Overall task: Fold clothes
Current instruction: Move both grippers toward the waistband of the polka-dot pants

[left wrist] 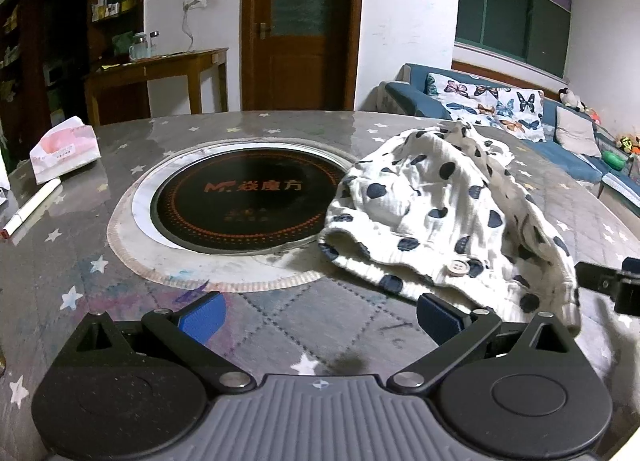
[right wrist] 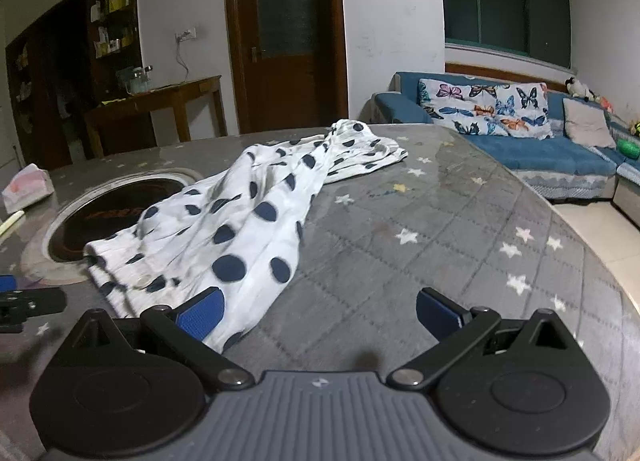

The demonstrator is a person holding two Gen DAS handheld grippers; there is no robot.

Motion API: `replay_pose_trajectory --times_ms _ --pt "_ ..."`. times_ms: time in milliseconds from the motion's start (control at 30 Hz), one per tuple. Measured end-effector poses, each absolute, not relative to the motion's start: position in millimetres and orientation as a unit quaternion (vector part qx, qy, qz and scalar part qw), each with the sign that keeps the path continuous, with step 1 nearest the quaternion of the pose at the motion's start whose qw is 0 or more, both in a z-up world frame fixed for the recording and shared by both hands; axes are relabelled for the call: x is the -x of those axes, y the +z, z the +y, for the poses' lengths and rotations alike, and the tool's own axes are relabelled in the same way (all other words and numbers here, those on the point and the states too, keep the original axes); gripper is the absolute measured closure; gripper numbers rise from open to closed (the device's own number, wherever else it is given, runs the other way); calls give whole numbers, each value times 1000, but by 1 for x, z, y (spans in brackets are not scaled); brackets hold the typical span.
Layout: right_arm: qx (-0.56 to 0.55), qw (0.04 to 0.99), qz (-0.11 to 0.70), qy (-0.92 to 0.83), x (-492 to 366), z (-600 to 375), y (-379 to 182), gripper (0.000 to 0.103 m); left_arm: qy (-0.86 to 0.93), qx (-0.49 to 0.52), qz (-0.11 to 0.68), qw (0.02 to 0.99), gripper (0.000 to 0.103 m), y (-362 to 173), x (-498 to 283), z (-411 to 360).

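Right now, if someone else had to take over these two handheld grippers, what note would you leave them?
Left gripper: open, holding nothing, just short of the garment's buttoned hem.
Right gripper: open, holding nothing; its left finger lies at the garment's near edge.
White cotton garment with navy polka dots: crumpled in a long heap on the grey star-patterned table, one end overlapping the round black inset cooktop.
Done: no fold visible.
Left: grasp, spread it flat, fold.
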State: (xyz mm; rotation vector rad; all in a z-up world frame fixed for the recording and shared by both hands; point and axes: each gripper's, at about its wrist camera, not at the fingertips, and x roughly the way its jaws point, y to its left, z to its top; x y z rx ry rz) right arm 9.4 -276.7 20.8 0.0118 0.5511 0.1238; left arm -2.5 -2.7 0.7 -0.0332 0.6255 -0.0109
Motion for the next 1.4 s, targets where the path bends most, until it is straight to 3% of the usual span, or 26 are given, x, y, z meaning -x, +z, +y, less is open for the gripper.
replay_pose_trajectory --times_ms 1400 --pt "-29 955 276 105 35 -258 33 1 -34 -13 282 959 0 16 34 -29"
